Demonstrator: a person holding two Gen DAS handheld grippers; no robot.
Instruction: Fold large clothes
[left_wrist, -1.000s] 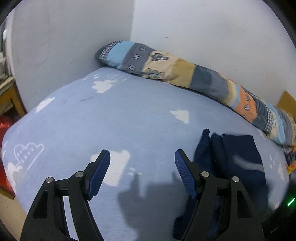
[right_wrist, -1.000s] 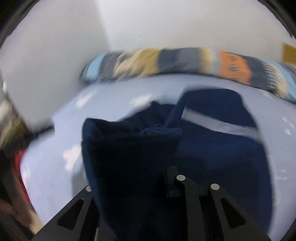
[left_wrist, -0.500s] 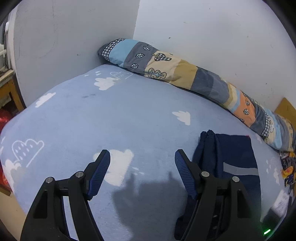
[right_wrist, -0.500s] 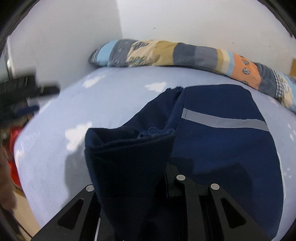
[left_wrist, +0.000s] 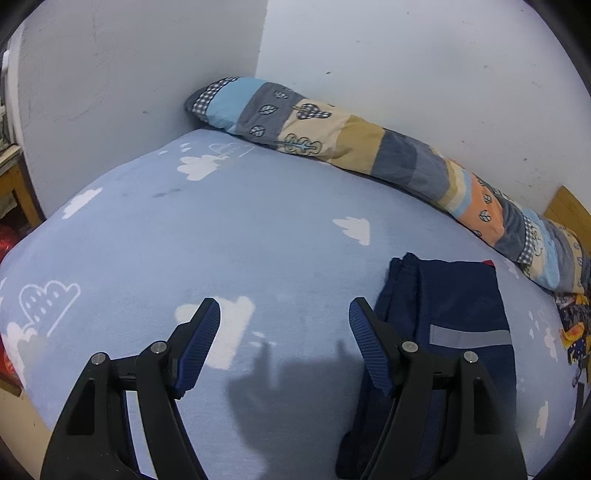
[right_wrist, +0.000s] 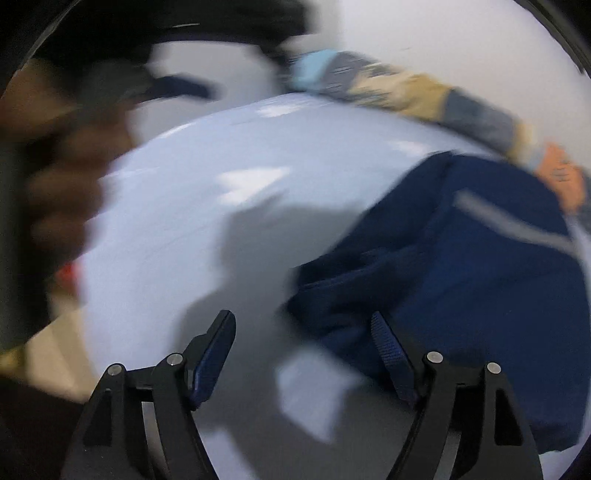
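i am in a home bedroom: a bed (left_wrist: 258, 236) with a pale blue cloud-print sheet fills a corner of plain white walls (left_wrist: 424, 74), and a rolled patchwork quilt (left_wrist: 369, 144) lies along the far wall.

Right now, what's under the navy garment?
The navy garment lies folded on the light blue cloud-print sheet, which shows all around it. Whatever sits directly beneath its layers is covered, so I cannot tell.
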